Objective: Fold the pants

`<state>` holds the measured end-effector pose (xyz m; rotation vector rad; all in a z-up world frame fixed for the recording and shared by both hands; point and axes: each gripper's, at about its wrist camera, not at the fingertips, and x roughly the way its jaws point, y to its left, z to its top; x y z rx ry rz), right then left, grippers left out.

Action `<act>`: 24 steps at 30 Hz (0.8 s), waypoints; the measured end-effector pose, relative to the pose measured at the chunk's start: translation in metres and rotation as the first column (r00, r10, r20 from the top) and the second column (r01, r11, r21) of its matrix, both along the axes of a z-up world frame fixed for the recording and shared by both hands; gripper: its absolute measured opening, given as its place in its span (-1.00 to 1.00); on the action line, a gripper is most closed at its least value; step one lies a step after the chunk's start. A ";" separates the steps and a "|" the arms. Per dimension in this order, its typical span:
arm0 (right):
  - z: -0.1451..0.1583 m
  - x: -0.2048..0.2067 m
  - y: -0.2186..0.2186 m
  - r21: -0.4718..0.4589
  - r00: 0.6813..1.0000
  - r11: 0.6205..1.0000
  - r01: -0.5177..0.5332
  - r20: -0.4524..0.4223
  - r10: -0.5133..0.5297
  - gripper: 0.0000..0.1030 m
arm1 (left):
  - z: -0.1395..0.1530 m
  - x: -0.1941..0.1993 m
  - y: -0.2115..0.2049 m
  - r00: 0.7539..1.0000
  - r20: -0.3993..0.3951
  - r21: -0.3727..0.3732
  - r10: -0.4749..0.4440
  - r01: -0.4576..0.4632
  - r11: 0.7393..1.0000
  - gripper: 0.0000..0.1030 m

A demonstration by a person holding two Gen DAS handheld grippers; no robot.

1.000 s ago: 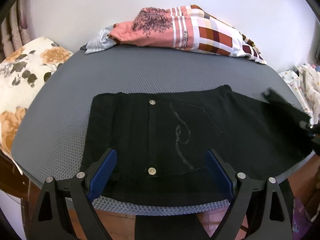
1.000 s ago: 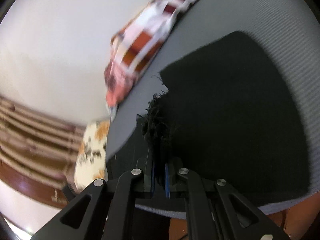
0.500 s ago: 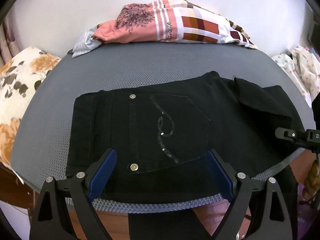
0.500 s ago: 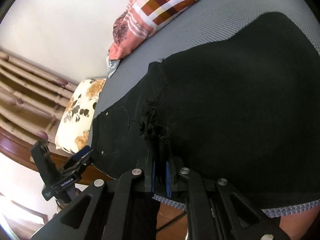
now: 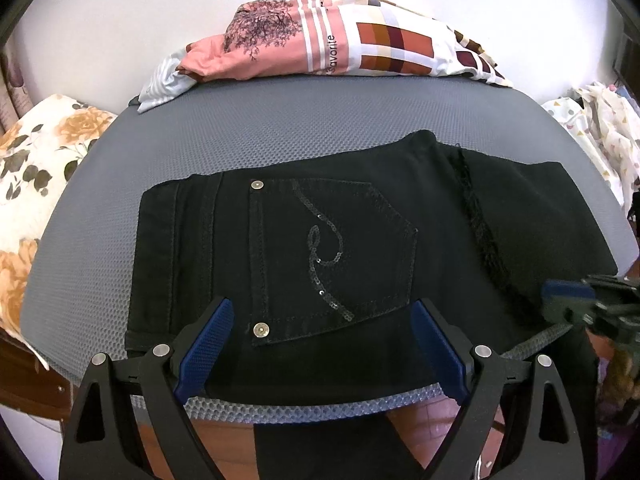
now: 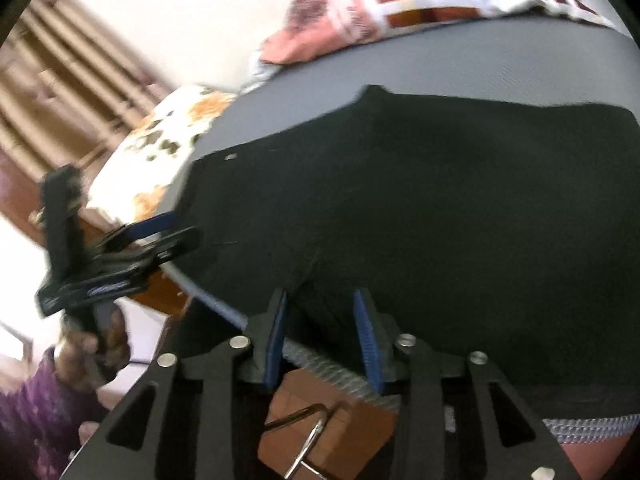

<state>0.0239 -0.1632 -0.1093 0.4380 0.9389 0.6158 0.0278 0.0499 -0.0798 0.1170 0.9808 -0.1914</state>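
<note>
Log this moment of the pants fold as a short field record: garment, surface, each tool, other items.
garment: black pants lying flat, back pocket with sequin swirl facing up, frayed hem laid across the right part
surface: grey mesh pad
left tool: open, over the near edge of the pants, gripping nothing
right tool: open, at the near edge of the pants, nothing between its pads
other items: folded pink and plaid clothes at the far edge; floral cushion to the left
</note>
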 end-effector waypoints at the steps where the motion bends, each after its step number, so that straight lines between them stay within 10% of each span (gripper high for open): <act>1: 0.001 -0.001 -0.005 0.096 1.000 0.995 -0.022 -0.010 0.023 -0.37 | 0.000 0.000 0.000 1.000 0.000 -0.001 0.001 -0.001 1.000 0.75; 10: 0.007 0.000 -0.084 0.158 0.965 0.953 0.259 -0.003 -0.262 -0.49 | 0.003 0.001 0.005 1.000 -0.004 -0.029 0.010 -0.010 1.000 0.75; 16: -0.004 0.001 -0.064 0.111 0.978 0.972 0.207 -0.004 -0.208 -0.61 | -0.001 0.002 0.001 1.000 -0.021 -0.015 -0.003 0.003 1.000 0.75; 24: -0.008 -0.003 -0.011 -0.193 0.993 0.977 0.092 0.084 -0.077 -0.64 | 0.001 0.006 0.013 0.999 -0.045 -0.077 0.027 -0.030 0.997 0.75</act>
